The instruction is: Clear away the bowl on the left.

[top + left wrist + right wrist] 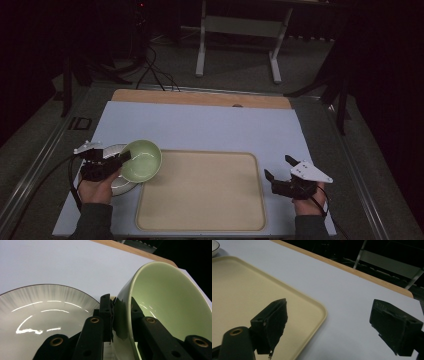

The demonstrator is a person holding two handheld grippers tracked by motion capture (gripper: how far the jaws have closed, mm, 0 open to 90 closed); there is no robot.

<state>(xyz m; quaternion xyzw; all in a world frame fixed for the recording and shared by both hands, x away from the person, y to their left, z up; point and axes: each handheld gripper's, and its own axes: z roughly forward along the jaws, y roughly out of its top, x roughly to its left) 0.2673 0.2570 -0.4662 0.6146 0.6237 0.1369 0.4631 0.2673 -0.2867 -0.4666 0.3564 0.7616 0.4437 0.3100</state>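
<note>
Nearest the person, the left gripper [122, 159] pinches the rim of the green bowl [142, 160]: in the left gripper view one jaw lies inside the bowl [165, 305] and the other outside, the two pressed tight on the thin wall. The bowl hangs tilted, its opening turned up and towards the tray, and it sits over the right-hand part of the grey plate [116, 183], which rests on the white mat [200, 125] at the left. Whether the bowl's base touches the plate cannot be told.

The beige tray [200, 190] lies just to the right of the bowl, its near-left corner beside the plate, its long side running across the table. The likely next move turns on that relation: the bowl is already at the tray's left edge, so a short carry to the right would bring it over the tray.

The right gripper [280, 169] rests well apart, past the tray's right edge, jaws spread wide with nothing between them. The left hand [97, 189] is much the nearer.
</note>
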